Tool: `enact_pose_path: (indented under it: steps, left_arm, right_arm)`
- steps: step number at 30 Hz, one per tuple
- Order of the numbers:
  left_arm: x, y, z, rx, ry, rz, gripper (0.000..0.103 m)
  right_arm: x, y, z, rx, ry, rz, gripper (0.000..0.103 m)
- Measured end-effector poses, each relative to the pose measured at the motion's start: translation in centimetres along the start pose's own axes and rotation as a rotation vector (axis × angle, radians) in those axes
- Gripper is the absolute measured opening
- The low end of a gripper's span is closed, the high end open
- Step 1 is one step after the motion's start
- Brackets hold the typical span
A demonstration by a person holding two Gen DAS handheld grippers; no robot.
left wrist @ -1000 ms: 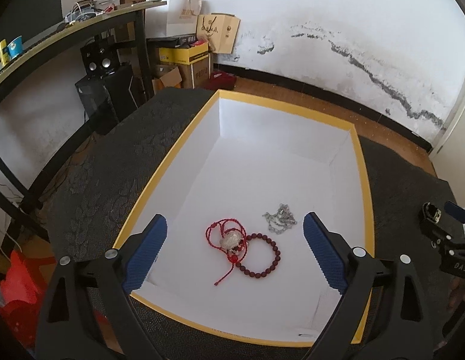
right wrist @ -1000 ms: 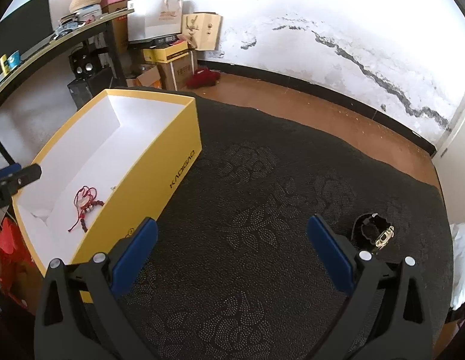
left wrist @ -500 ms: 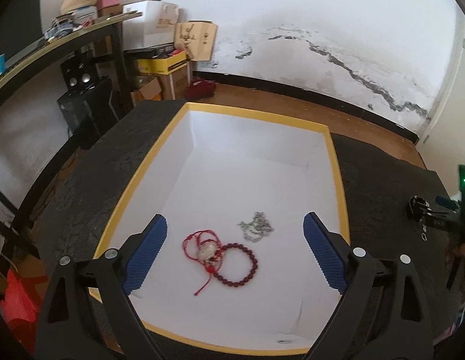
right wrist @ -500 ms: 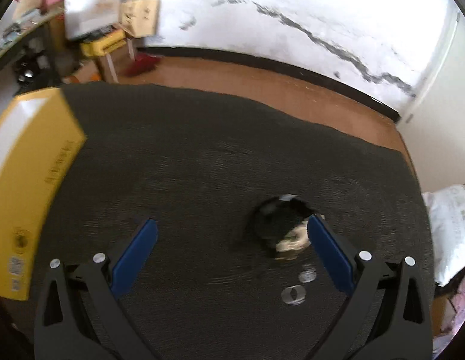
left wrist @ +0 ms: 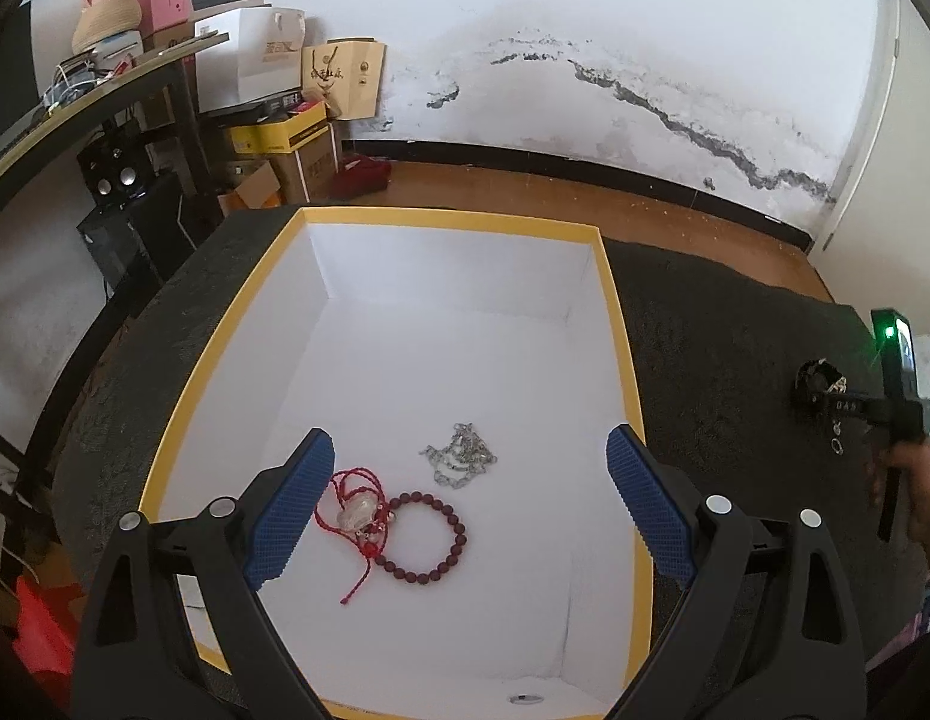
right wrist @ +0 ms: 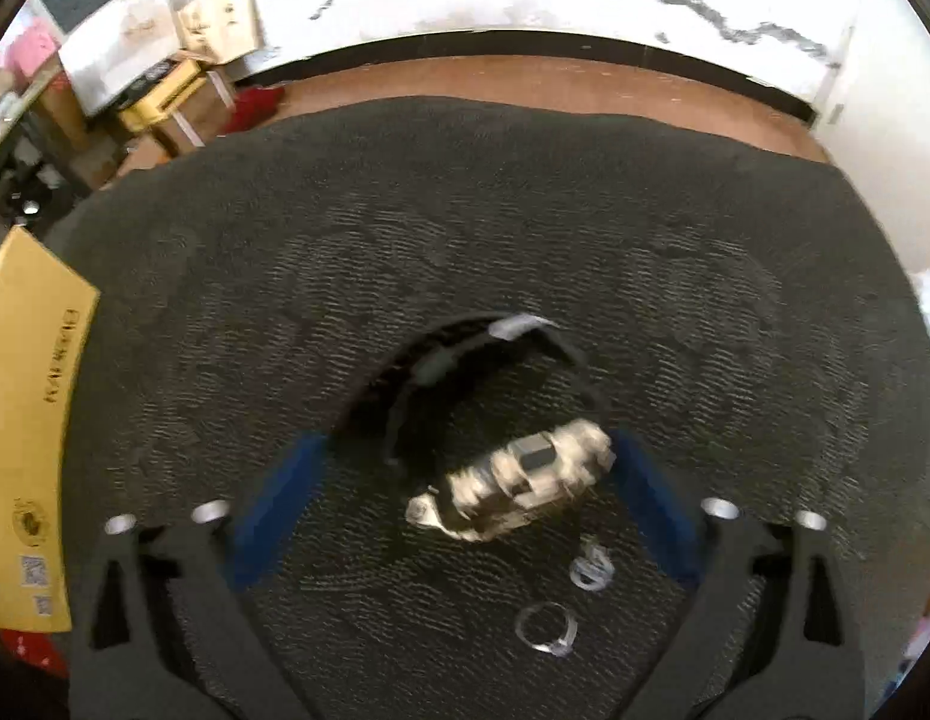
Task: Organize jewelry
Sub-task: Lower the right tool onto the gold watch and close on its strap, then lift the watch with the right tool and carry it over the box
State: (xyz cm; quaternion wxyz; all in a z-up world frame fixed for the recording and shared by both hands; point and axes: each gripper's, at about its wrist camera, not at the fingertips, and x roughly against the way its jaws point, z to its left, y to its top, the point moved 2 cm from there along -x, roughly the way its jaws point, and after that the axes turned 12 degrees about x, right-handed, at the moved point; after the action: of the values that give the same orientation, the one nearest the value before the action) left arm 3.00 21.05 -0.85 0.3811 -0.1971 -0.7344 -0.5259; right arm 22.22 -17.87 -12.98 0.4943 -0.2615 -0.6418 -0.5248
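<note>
While the left gripper [left wrist: 465, 504] hangs wide open and empty over the yellow-rimmed box [left wrist: 615, 312], a red cord bracelet [left wrist: 354, 510], a bead bracelet [left wrist: 426, 540] and a silver chain [left wrist: 459, 462] lie near the box's near edge. The right gripper [right wrist: 465, 492] is closing around a black-strapped watch [right wrist: 519, 480] near the dark cloth's [right wrist: 525, 210] right edge, its pads apart from it; two rings [right wrist: 549, 624] lie just beside.
</note>
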Motion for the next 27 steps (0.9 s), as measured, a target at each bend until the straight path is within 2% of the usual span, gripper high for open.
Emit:
enact_pose_path:
  steps: [1, 6, 12, 20, 27]
  left_arm:
    - [0.0, -0.1, 0.0, 0.0, 0.005, 0.001, 0.09]
    - [0.1, 0.0, 0.2, 0.018, 0.013, -0.004, 0.09]
    - [0.4, 0.1, 0.2, 0.028, 0.013, -0.012, 0.09]
    - [0.6, 0.3, 1.3, 0.064, 0.031, -0.019, 0.09]
    - [1.4, 0.4, 3.5, 0.123, 0.043, -0.029, 0.09]
  right_arm:
    - [0.4, 0.2, 0.1, -0.001, -0.004, -0.012, 0.062]
    - [0.7, 0.2, 0.9, 0.026, -0.024, 0.006, 0.062]
    - [4.4, 0.8, 4.1, 0.089, -0.025, -0.065, 0.059]
    - [10.7, 0.8, 11.7, 0.212, 0.0, -0.16, 0.059]
    - [15.5, 0.5, 21.1, 0.346, 0.09, -0.205, 0.059]
